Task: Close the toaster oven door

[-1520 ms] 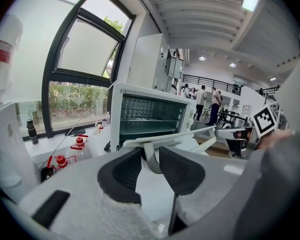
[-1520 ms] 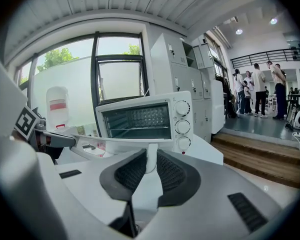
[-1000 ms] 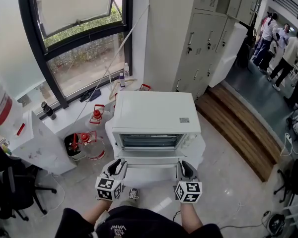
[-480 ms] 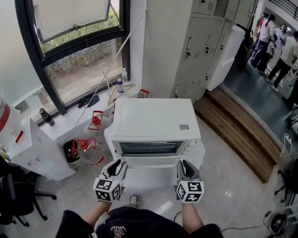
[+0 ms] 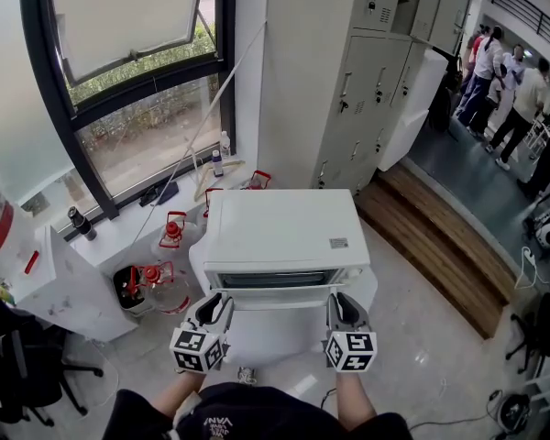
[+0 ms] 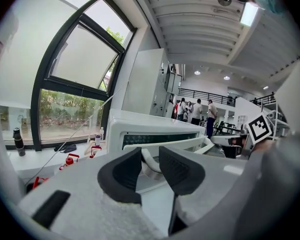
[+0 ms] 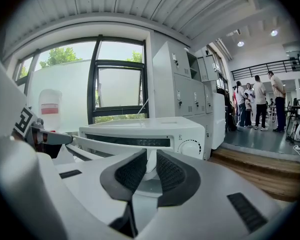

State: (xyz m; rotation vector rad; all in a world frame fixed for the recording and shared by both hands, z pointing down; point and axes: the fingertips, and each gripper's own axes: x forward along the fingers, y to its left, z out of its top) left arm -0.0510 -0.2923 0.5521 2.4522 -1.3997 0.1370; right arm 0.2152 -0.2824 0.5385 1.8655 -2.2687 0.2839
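Note:
A white toaster oven stands on a low stand in front of me. Its door hangs half raised, so only a narrow strip of the dark opening shows. My left gripper holds the left end of the door handle, its pads closed on the white bar. At the handle's right end my right gripper grips the same bar. In the left gripper view and the right gripper view the oven front rises just behind the jaws.
Red-capped water jugs and a white cabinet stand left of the oven under the window. Grey lockers rise behind it. A wooden step runs at the right, with people beyond. An office chair is at the lower left.
Both grippers have risen and moved toward the oven with the handle. The door has swung up, and the visible opening has narrowed.

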